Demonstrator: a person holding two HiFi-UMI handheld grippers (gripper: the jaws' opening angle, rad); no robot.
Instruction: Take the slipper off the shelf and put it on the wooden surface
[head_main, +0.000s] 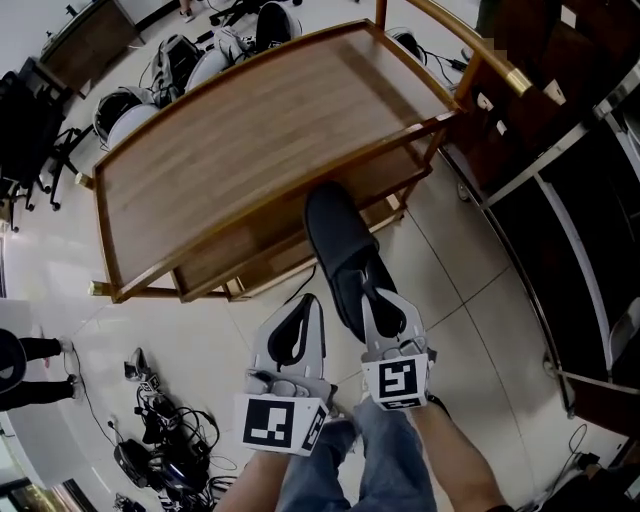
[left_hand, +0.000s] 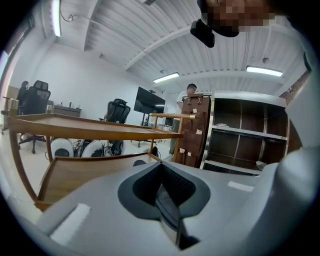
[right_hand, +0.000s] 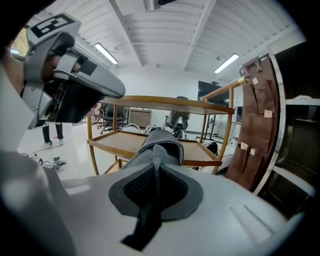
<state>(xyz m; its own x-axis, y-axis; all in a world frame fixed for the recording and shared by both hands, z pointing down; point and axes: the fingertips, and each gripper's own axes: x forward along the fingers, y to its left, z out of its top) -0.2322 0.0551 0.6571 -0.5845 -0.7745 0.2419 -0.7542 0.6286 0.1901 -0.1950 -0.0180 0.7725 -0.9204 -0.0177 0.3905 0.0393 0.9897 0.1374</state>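
Head view: right gripper (head_main: 377, 296) clenched on the heel end of the dark grey slipper (head_main: 335, 232). The slipper is held off the floor at the near side of the wooden cart (head_main: 240, 130), toe by the lower shelf edge, not on the top surface. Left gripper (head_main: 304, 318) just left of it, carrying nothing.

Left gripper view: jaws pressed together, nothing between them; cart top (left_hand: 90, 127) far left.

Right gripper view: pads pinch the slipper (right_hand: 161, 144) rim; slipper points far toward the lower shelf (right_hand: 120, 142).
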